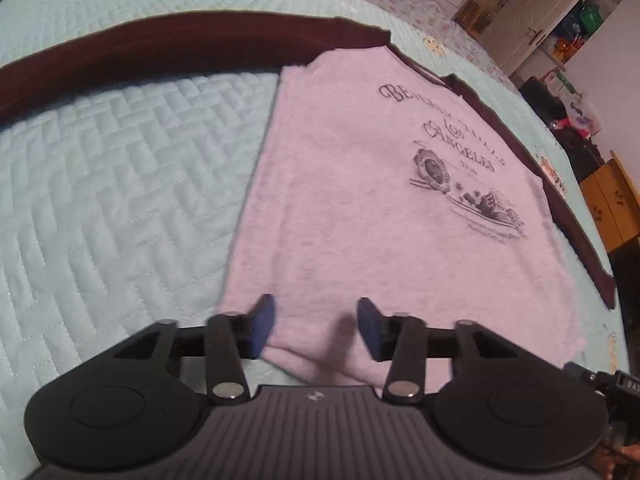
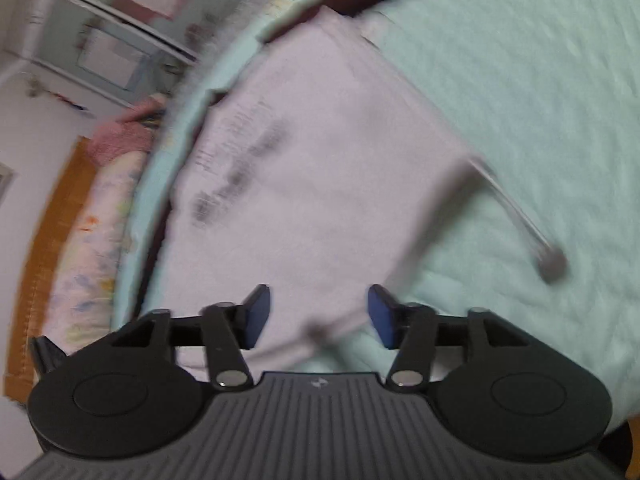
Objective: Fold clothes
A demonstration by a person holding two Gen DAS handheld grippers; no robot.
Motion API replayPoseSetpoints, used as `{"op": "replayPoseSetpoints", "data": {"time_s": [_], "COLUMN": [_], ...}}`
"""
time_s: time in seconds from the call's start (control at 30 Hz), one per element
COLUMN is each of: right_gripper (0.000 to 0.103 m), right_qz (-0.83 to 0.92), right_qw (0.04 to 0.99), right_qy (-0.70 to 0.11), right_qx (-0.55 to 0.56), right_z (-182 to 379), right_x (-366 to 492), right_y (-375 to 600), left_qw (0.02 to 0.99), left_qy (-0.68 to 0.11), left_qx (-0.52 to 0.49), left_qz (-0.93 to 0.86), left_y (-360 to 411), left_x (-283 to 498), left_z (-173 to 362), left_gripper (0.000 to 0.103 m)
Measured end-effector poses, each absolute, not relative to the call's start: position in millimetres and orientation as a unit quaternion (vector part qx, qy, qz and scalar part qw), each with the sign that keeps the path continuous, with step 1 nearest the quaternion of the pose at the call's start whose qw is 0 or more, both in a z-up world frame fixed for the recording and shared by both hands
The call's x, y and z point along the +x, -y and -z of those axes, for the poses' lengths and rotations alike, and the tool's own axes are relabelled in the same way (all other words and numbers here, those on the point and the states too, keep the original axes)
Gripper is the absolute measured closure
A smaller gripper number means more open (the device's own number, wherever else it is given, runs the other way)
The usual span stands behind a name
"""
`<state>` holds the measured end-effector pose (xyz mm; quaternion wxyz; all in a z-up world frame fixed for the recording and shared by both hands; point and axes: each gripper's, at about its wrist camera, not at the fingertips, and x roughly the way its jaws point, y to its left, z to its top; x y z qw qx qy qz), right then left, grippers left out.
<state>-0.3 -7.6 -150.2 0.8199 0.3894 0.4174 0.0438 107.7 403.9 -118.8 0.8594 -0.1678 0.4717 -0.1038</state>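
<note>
A pale pink shirt (image 1: 360,208) with dark sleeves and a dark "Los Angeles" print lies flat on a light green quilted bed cover (image 1: 120,200). One dark sleeve (image 1: 160,52) stretches out to the far left, the other (image 1: 568,216) runs along the right side. My left gripper (image 1: 316,326) hovers open over the shirt's near hem, nothing between its blue pads. In the blurred right wrist view, the same shirt (image 2: 312,168) lies ahead and my right gripper (image 2: 318,316) stands open above its near corner.
The bed's edge curves along the right of the left wrist view, with cabinets (image 1: 532,20) and a wooden cupboard (image 1: 612,204) beyond. In the right wrist view a wooden board (image 2: 52,240) and patterned bedding (image 2: 96,240) lie left of the bed. A blurred grey streak (image 2: 516,216) crosses the cover.
</note>
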Motion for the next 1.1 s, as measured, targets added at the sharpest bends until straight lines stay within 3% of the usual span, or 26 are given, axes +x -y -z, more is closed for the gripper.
{"op": "replayPoseSetpoints", "data": {"time_s": [0.2,0.3,0.37,0.47,0.5,0.53,0.67,0.8,0.87,0.93,1.1], "right_gripper": [0.076,0.076,0.075,0.071,0.073,0.102,0.1,0.062,0.061,0.079,0.076], "right_qz": [-0.049,-0.032,-0.018,0.003,0.009,0.016,0.039,0.011,0.014,0.046,0.046], "right_qw": [0.834,0.823,0.814,0.798,0.792,0.786,0.772,0.806,0.811,0.805,0.839], "right_qy": [-0.417,-0.404,-0.396,-0.384,-0.379,-0.375,-0.36,-0.347,-0.356,-0.377,-0.403], "right_qx": [0.359,0.397,0.424,0.465,0.479,0.492,0.522,0.48,0.464,0.456,0.364], "right_z": [122.8,130.7,137.7,148.3,151.8,155.3,161.7,141.0,142.3,152.2,133.8], "right_x": [-12.6,-11.9,-11.2,-10.1,-9.7,-9.4,-9.5,-10.4,-8.9,-9.4,-4.0], "right_y": [-0.5,16.7,29.8,49.5,56.1,62.7,81.5,71.8,73.1,75.0,50.9], "left_qw": [0.865,0.882,0.882,0.869,0.868,0.869,0.868,0.867,0.869,0.872,0.867], "left_qy": [-0.469,-0.441,-0.448,-0.474,-0.473,-0.471,-0.477,-0.481,-0.48,-0.478,-0.476], "left_qx": [-0.16,-0.127,-0.108,-0.121,-0.131,-0.131,-0.112,-0.118,-0.112,-0.095,-0.141], "left_qz": [0.081,0.106,0.101,0.077,0.077,0.078,0.075,0.054,0.052,0.055,0.042], "left_y": [-397.6,-378.4,-371.1,-379.5,-383.1,-383.6,-378.0,-373.7,-370.6,-366.9,-377.0], "left_x": [103.0,96.3,100.1,107.5,107.5,106.5,108.0,110.3,109.2,107.2,102.6], "left_z": [95.4,81.2,87.4,111.9,117.0,116.7,114.0,110.3,111.3,111.4,104.0], "left_gripper": [0.061,0.056,0.052,0.054,0.054,0.054,0.054,0.053,0.051,0.051,0.051]}}
